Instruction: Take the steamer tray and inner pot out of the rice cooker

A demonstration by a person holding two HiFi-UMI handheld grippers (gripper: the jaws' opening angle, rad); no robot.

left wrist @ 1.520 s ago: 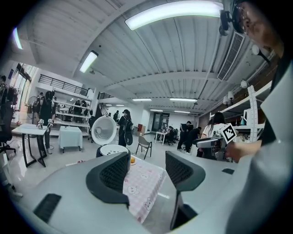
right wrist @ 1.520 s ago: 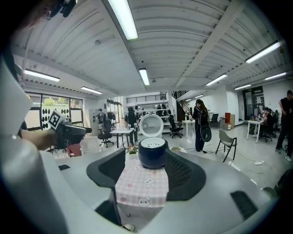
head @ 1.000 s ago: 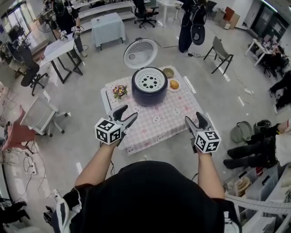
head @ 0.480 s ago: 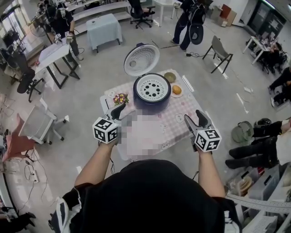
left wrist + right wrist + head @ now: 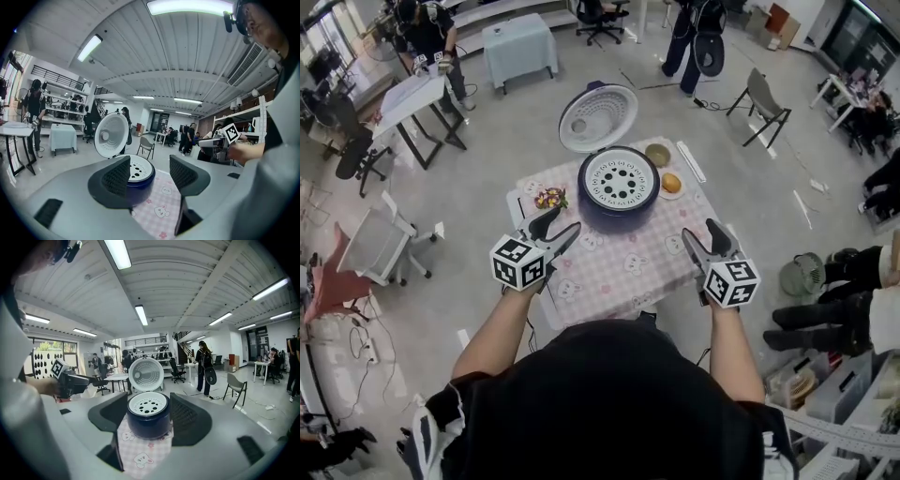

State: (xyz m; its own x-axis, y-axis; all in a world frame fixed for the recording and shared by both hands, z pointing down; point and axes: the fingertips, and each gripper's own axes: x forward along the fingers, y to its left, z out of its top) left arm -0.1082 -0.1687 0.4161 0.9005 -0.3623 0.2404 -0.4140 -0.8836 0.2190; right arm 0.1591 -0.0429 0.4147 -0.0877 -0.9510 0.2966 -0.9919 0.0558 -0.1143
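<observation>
A dark blue rice cooker (image 5: 619,187) stands at the far side of the table with its lid (image 5: 597,117) swung open behind it. A white steamer tray (image 5: 620,177) with round holes sits in its top; the inner pot is hidden under it. My left gripper (image 5: 557,228) hovers open over the table's near left part, well short of the cooker (image 5: 136,180). My right gripper (image 5: 706,239) is open over the near right edge, with the cooker (image 5: 148,417) and tray (image 5: 147,404) framed between its jaws but far off.
The small table (image 5: 609,262) wears a pink checked cloth. A flower posy (image 5: 549,198) lies left of the cooker; a small bowl (image 5: 657,154) and a plate with a bun (image 5: 671,184) lie at its right. Chairs, desks and people stand around the room.
The table and cooker have drawn nearer in the head view. Both grippers stay open and have shifted slightly forward over the table's near edge.
</observation>
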